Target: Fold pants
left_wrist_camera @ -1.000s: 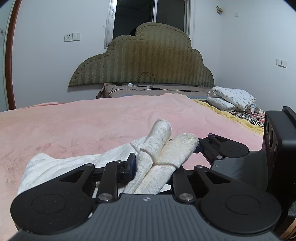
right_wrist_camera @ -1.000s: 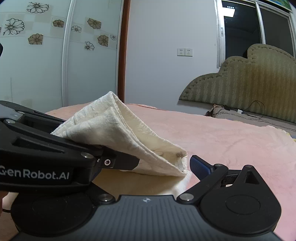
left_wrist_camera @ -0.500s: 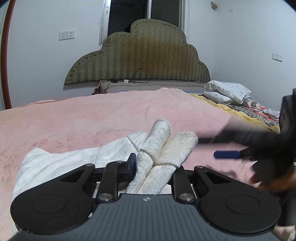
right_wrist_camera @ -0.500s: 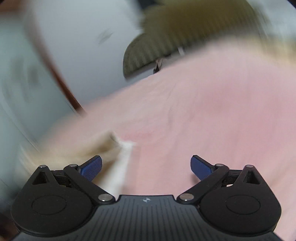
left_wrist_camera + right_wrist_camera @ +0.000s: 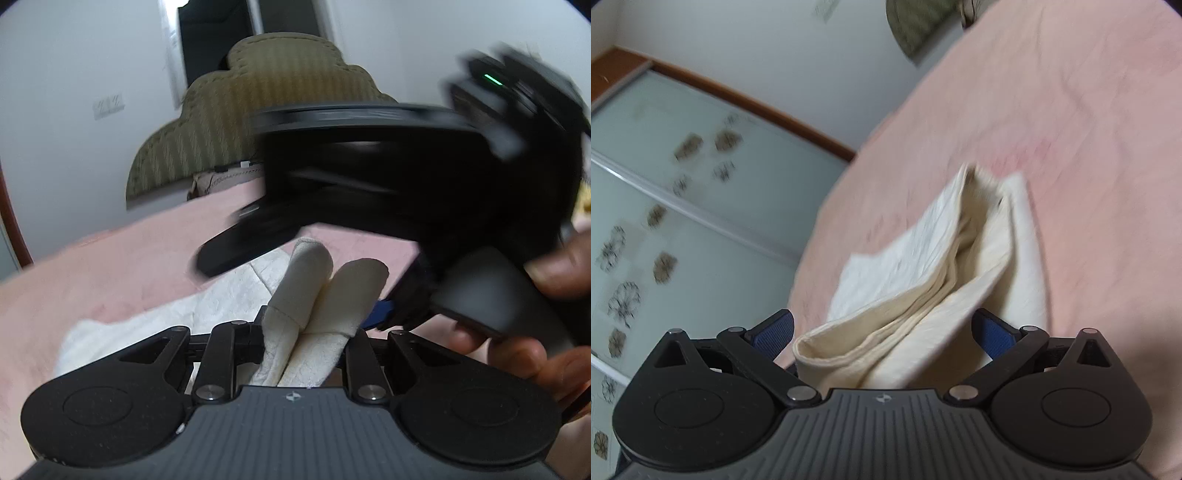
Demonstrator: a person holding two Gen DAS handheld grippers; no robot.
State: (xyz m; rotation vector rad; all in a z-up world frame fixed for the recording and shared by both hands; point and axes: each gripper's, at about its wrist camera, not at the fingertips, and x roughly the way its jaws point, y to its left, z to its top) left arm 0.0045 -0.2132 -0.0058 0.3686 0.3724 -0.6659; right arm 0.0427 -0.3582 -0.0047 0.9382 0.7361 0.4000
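While the cream-white textured cotton pants (image 5: 945, 280) lie part-folded on the pink bed blanket (image 5: 1089, 147), their long axis runs away from both tongs toward the olive padded headboard (image 5: 266, 110). The left tongs (image 5: 308, 328) pinch two bunched folds. The right tongs (image 5: 884, 332) are spread, straddling the near folded edge without pinching it, headboard-side of the left tongs.
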